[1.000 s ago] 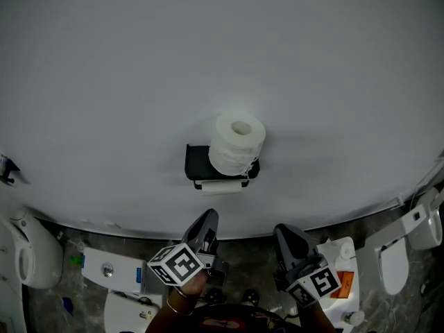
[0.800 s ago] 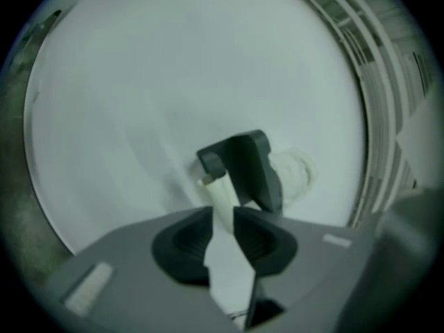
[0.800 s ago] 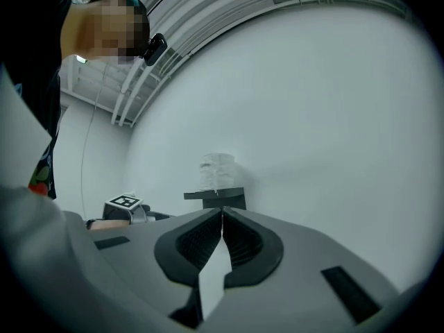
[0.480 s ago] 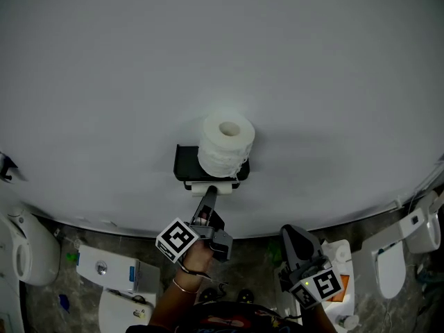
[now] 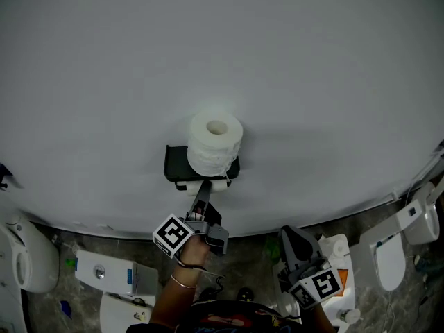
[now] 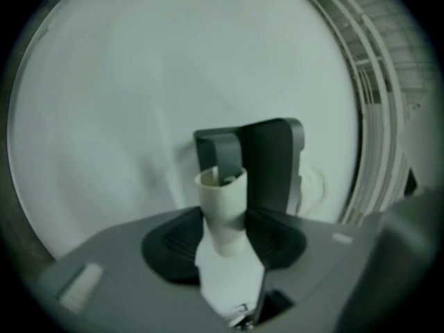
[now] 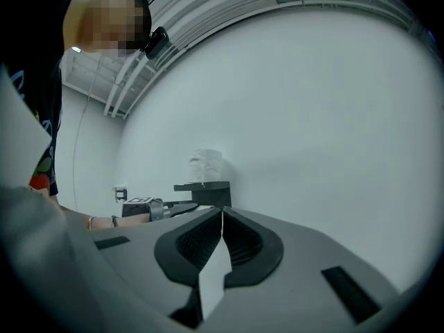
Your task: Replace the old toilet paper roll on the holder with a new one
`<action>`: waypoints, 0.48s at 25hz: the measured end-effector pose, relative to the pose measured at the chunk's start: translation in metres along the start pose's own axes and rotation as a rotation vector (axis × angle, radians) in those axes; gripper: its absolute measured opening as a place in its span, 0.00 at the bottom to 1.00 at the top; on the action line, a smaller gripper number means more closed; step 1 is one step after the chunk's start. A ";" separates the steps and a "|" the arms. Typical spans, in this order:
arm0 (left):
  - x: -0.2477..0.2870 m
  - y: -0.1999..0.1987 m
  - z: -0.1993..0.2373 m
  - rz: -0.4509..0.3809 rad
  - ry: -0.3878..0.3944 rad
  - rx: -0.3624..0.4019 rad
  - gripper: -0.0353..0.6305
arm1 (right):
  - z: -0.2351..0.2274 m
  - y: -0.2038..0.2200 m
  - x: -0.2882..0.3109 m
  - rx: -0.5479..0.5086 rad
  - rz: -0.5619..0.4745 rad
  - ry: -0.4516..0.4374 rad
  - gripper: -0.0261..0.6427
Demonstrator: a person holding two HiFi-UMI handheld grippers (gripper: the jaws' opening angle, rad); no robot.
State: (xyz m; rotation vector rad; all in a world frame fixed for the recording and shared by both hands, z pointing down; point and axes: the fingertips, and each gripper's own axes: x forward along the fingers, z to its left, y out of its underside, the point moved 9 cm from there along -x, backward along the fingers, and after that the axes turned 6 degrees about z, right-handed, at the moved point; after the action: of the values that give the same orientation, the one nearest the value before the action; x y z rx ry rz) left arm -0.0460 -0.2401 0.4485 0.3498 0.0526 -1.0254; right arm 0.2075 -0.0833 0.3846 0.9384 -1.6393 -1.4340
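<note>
My left tongs (image 5: 202, 190) reach up under the holder (image 5: 175, 164) on the wall (image 5: 312, 82). Their jaws have just been closing in and now pinch the old tube (image 6: 223, 203) at the holder's front edge. I see the new roll (image 5: 216, 144) upright on the holder's top, right end. My right tongs (image 7: 222, 217) are pressed together, empty, well apart at lower right.
</note>
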 end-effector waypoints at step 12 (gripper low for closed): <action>0.054 0.070 -0.003 0.224 0.042 0.027 0.34 | -0.025 0.003 -0.049 0.009 -0.015 0.161 0.06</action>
State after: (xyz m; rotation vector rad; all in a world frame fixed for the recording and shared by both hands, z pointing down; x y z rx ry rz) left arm 0.0420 -0.2510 0.4530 0.3924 0.0364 -0.7982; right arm 0.2511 -0.0507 0.3860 1.0455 -1.5243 -1.3263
